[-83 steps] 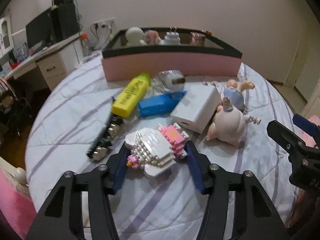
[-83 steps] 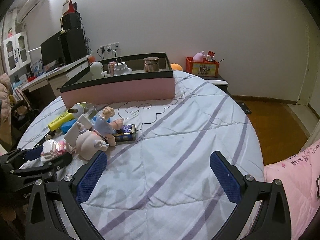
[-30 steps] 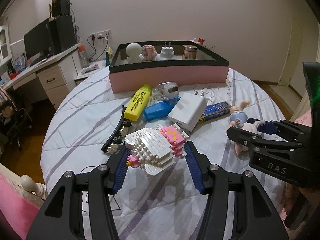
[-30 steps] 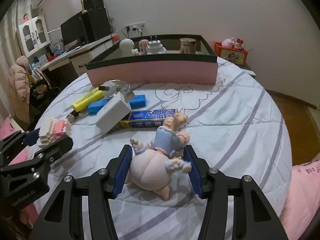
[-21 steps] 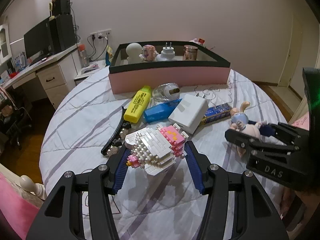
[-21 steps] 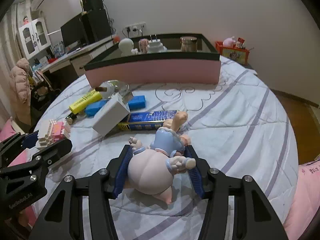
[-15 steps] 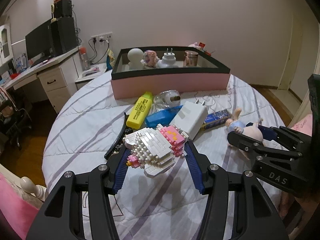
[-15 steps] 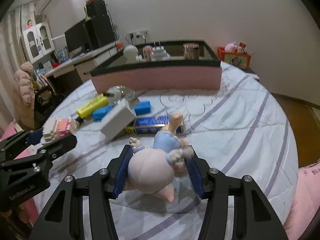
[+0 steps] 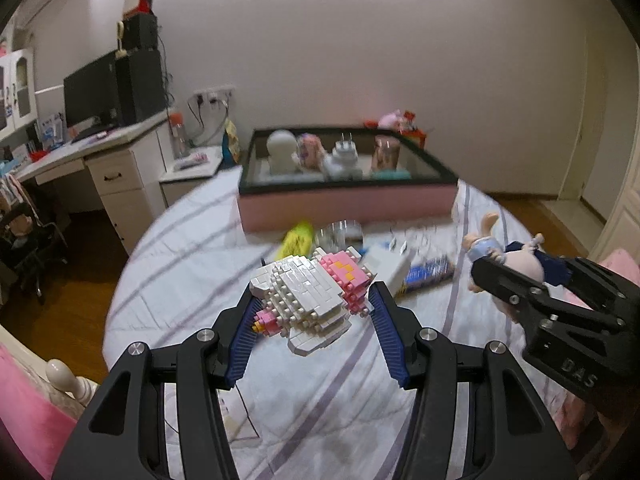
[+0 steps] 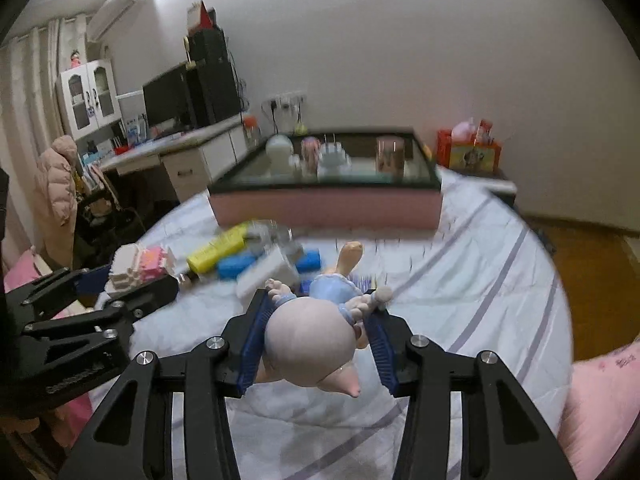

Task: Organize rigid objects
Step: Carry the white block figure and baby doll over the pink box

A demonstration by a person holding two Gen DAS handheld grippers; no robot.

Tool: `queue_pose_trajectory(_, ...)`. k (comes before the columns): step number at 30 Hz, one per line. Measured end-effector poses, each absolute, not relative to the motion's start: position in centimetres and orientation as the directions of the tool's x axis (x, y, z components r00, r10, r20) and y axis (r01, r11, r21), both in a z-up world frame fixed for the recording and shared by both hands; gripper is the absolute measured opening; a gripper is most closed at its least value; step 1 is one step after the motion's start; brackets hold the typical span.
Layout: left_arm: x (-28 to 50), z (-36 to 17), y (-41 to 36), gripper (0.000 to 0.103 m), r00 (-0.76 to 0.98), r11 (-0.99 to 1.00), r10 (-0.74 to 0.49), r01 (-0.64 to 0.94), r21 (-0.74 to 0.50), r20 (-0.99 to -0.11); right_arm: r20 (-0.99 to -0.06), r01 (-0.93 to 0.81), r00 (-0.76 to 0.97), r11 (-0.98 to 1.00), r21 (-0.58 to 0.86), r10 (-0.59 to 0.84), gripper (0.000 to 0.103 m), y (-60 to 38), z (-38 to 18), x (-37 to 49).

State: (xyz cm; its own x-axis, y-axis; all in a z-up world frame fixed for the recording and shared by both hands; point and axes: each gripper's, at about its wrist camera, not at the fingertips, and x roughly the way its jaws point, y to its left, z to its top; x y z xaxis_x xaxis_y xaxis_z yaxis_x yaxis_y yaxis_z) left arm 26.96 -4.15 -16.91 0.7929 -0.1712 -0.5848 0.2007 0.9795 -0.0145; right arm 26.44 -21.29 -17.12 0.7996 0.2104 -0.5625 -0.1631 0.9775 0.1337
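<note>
the left gripper (image 9: 312, 320), black with blue ribbed pads, is closed on a white and pink toy figure built of small plastic bricks (image 9: 310, 298), which is held up above a round bed covered in a white quilt with lilac stripes (image 9: 192, 280). the right gripper (image 10: 318, 330), of the same make, is clamped on a pale pink rubbery pig doll in a light blue dress (image 10: 316, 326); the doll is gripped at its sides, one leg pointing away from the camera, and it too is held clear of the quilt. in the left wrist view the right gripper is seen to the right, just beside the left one, with the doll between its jaws.

beyond the grippers, a blurred cluster of things is lying on the quilt: a yellow marker pen (image 10: 218, 252), a blue rectangular block (image 10: 236, 266), a white box-shaped charger (image 10: 268, 276), a clear round glass piece (image 9: 340, 234) and a dark blue printed flat box (image 9: 428, 272). they are close together, some touching.

further back on the bed a long pink box with a black rim (image 10: 324, 206) is seen. inside it are standing a white round-headed figure (image 9: 282, 152), a small pink patterned piece (image 9: 310, 152), a white plug (image 9: 344, 156) and a copper-coloured tin (image 10: 388, 158). a white desk (image 9: 100, 160) is placed at the left wall.
</note>
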Motion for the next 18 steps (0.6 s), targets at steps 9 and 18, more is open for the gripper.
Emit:
queue_pose_trajectory(9, 25.8, -11.3, -4.4, 0.055, 0.889, 0.987, -0.147, 0.159, -0.009, -0.434, -0.371, -0.150, 0.912, 0.984, 0.099, 0.177, 0.048, -20.3, -10.7, 24.2)
queue_pose_trajectory(18, 23.7, -7.4, -4.7, 0.055, 0.961, 0.994, -0.076, 0.095, 0.060, -0.265, -0.264, -0.153, 0.950, 0.985, 0.074, 0.168, 0.048, -19.0, -7.4, 23.4)
